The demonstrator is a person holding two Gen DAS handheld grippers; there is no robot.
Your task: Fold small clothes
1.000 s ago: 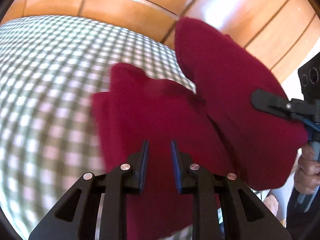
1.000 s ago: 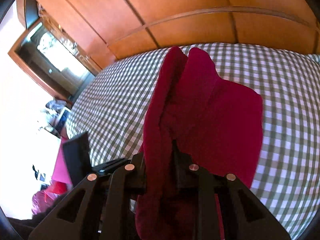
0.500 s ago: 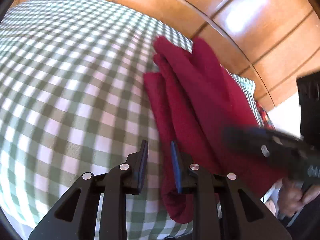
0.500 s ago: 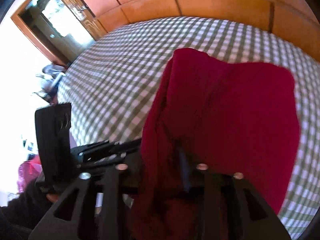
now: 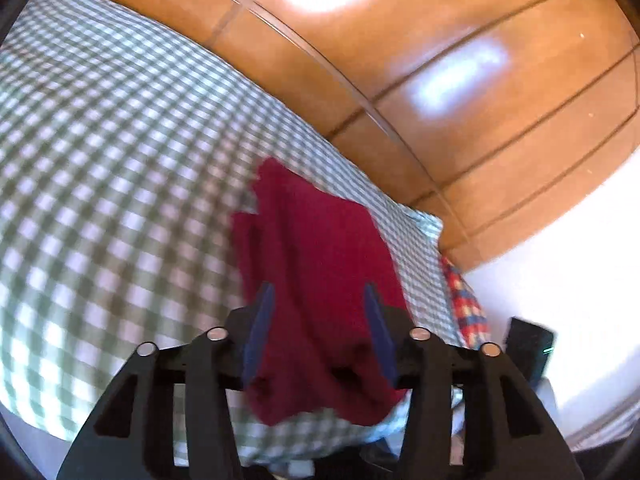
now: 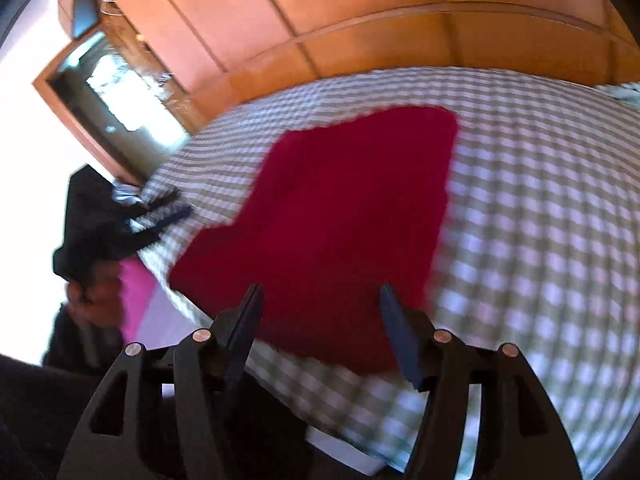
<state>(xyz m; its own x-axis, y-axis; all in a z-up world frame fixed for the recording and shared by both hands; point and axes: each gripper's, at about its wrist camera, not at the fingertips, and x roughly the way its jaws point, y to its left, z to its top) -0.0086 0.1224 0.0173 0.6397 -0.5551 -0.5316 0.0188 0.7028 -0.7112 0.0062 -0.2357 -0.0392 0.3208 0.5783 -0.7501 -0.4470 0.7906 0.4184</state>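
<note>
Starting at the left of the right wrist view, we saw the left gripper (image 6: pixel 176 210) blurred at the near-left edge of the checked bedcover (image 6: pixel 540 200), with a person's hand (image 6: pixel 94 296) below it and something pink (image 6: pixel 134 292) just beside that hand. A wooden-framed mirror (image 6: pixel 116 92) stood farther off on the left, against the wooden panelling (image 6: pixel 360 12) behind the bed.

Toward the middle, the red garment (image 6: pixel 348 216) lay flat and folded on the bedcover, near its near edge. Our right gripper (image 6: pixel 320 320) hung over the garment's near end; its jaws were opening, wide apart, and its blue pads (image 6: pixel 400 340) pressed on nothing, the cloth lying beyond and beneath them.

In the left wrist view, the same red garment (image 5: pixel 320 264) stretched away from us along the right part of the bedcover (image 5: pixel 100 160). Our left gripper (image 5: pixel 318 320) was likewise opening, its pads (image 5: pixel 260 328) clear of the cloth seen between them. Farther right, a red-and-blue checked fabric (image 5: pixel 466 304) showed at the bed's edge, and a dark device (image 5: pixel 528 344) sat past it.
</note>
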